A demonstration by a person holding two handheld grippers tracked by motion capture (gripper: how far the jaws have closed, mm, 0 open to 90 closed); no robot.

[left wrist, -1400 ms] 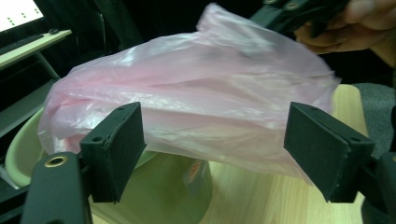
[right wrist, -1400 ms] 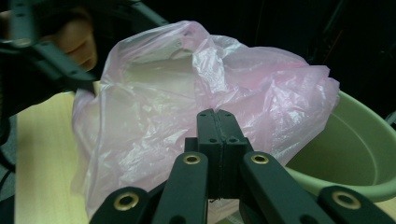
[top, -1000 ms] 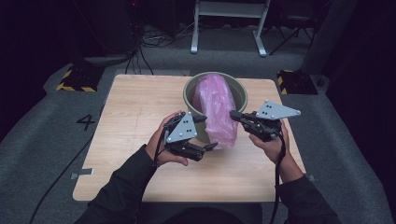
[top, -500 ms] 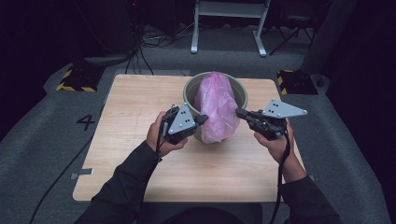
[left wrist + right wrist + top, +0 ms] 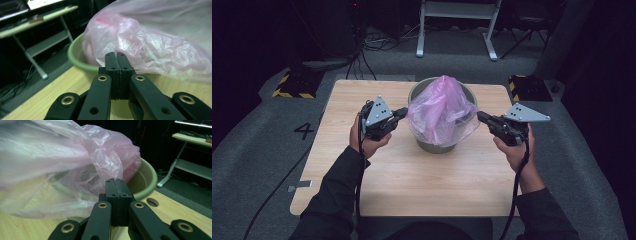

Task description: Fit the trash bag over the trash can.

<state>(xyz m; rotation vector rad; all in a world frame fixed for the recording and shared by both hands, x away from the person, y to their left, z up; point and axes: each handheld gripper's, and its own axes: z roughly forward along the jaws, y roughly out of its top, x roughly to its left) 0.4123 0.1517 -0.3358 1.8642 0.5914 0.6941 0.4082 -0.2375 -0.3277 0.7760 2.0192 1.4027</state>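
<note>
- Progress, judged: pink plastic bag (image 5: 442,111) sits in the green bin (image 5: 418,93) on the wooden table (image 5: 422,180), bunched up and ballooning above the rim. Front edge hangs over the near rim; far rim bare. Lining looks about half done; the mouth remains to be spread wide and folded down around the rim.
- Left gripper (image 5: 402,112): jaws pressed together, having just been closing. In the left gripper view the tips (image 5: 116,55) meet against the bag's (image 5: 160,47) left edge; film appears pinched, though I cannot confirm it.
- Bag and bin lie between the two grippers, at mid-table.
- Right gripper (image 5: 480,117): jaws clamped tight, tips at the bag's right edge. In the right gripper view they (image 5: 116,181) sit in the film's (image 5: 75,167) folds, seemingly nipping it; bin rim (image 5: 150,178) just beyond.
</note>
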